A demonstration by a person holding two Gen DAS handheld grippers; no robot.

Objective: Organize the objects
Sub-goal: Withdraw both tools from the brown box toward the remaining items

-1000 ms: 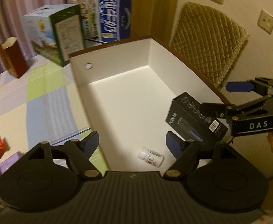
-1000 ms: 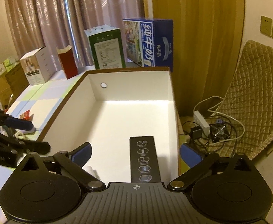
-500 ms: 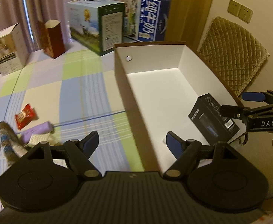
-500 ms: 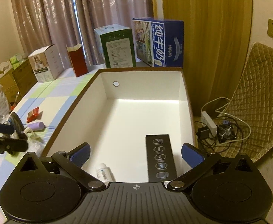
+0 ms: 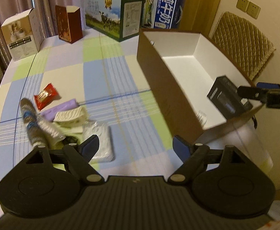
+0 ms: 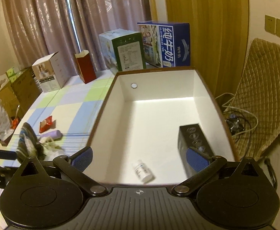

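Observation:
A brown box with a white inside [image 6: 103, 103] stands on the checked tablecloth. In it lie a black carton [image 6: 193, 140] and a small white bottle [image 6: 143, 170]. My right gripper [image 6: 140, 159] hangs open over the box's near end, with the carton just beyond its right finger and nothing between the pads. My left gripper [image 5: 135, 145] is over the cloth left of the box [image 5: 159, 88]. Its jaws are opening with nothing between them. Loose items lie by its left finger: a white pack [image 5: 99, 140], a patterned roll [image 5: 30, 122], a purple tube [image 5: 63, 108] and a red packet [image 5: 46, 95].
Along the table's far edge stand a blue milk carton [image 5: 164, 9], a green-white carton [image 5: 113, 13], a dark red box [image 5: 69, 25] and a white box [image 5: 23, 34]. A quilted chair [image 6: 262, 99] and cables sit to the right of the box.
The left gripper swung left, from above the box's inside to above the loose items on the cloth. The right gripper shifted left; the black carton went from between its fingers to beside the right one.

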